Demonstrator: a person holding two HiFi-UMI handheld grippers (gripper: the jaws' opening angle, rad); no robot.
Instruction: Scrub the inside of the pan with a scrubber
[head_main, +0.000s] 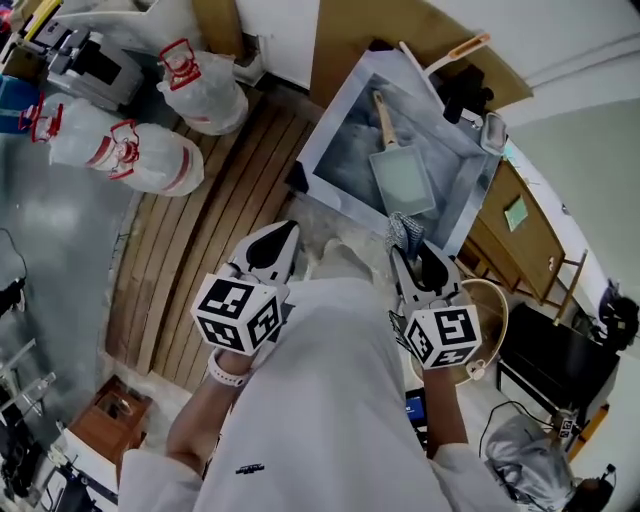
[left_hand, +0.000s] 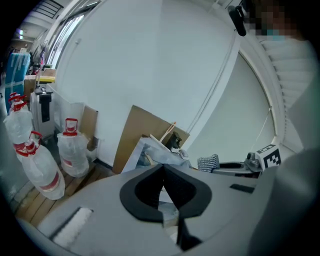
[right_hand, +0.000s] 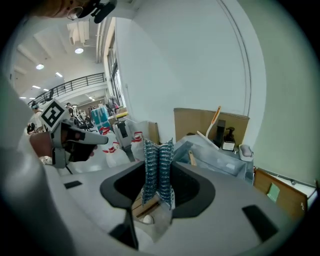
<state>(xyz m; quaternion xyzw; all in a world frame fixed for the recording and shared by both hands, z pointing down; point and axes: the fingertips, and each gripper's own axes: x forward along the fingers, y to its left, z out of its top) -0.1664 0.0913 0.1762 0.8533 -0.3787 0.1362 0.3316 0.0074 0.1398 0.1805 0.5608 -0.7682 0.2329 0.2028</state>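
Observation:
A square grey pan (head_main: 402, 178) with a wooden handle lies in the steel sink (head_main: 335, 130), ahead of both grippers. My right gripper (head_main: 415, 258) is held close to my body, short of the sink's near rim, shut on a blue-grey mesh scrubber (head_main: 400, 231). In the right gripper view the scrubber (right_hand: 158, 170) stands folded and pinched between the jaws, with the sink (right_hand: 220, 155) beyond it. My left gripper (head_main: 272, 250) hangs to the left of the sink. Its jaws meet with nothing between them (left_hand: 163, 167). The left gripper view also shows the scrubber (left_hand: 209, 163).
Bagged water jugs (head_main: 130, 150) lie at the left on a wooden slat floor (head_main: 220, 220). Cardboard (head_main: 350, 40) leans behind the sink. A brush with an orange handle (head_main: 455, 55) and a dark bottle (head_main: 462, 92) stand at the sink's far corner. A wicker basket (head_main: 492, 310) sits at the right.

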